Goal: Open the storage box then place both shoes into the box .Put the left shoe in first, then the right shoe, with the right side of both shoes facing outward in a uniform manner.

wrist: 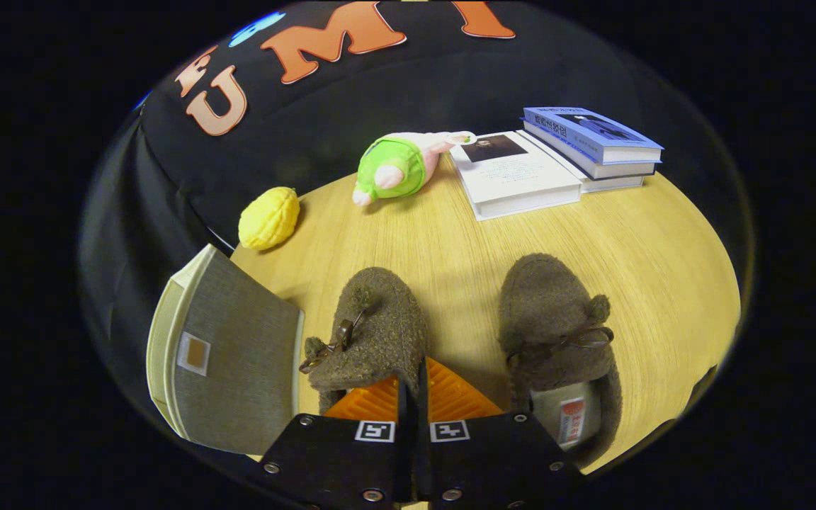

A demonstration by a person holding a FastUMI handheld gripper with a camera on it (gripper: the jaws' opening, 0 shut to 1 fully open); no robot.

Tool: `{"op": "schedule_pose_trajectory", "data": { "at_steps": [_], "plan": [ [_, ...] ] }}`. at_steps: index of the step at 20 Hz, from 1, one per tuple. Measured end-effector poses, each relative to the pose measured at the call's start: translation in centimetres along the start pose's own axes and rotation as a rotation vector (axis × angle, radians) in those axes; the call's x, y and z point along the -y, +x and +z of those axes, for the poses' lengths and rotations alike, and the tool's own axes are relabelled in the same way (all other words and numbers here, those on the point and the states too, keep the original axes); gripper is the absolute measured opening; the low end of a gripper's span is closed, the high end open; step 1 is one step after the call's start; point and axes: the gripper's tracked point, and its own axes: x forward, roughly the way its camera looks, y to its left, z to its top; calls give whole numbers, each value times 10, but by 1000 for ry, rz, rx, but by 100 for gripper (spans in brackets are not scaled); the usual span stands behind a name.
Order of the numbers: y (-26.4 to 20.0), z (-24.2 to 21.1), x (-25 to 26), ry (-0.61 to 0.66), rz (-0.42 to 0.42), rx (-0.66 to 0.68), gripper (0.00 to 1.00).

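1. Our jaws sit together on the gripper (414, 397), the orange fingers (372, 404) pinched on the inner wall of the shoe on our left (372, 333), at its collar. One finger appears to be inside the opening and the other against the outer side, so we judge the wall is clamped between them.

2. That shoe's long axis runs straight ahead of the jaws: heel nearest us, toe pointing away across the tabletop (465, 241) toward the books (557, 159). Its bow lies on the side facing the storage box.

3. The second shoe (557, 340) stands parallel, well apart on the other side of the jaws, toe also pointing away, with a label visible on its insole.

4. The storage box (231, 354) lies just beside the held shoe, on the far side from the second shoe. We see a grey fabric panel with a small tag and a pale rim. We cannot tell from here whether this panel is a lid or a wall, nor whether the box is open.

5. The move turns on this: the box is sideways from the jaws, across the shoe's long axis. We judge the shoe must be lifted, carried sideways, and turned so its right side faces outward.

6. A yellow toy (268, 217) and a green plush toy (397, 166) lie beyond, clear of that path.
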Motion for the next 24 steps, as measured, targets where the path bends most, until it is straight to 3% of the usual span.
{"op": "schedule_pose_trajectory", "data": {
  "at_steps": [14,19,24],
  "plan": [
    [-92,56,-162,-35,208,133,4],
    [-82,43,-223,-52,251,90,4],
    [-49,16,-261,-72,229,26,4]
  ]
}}
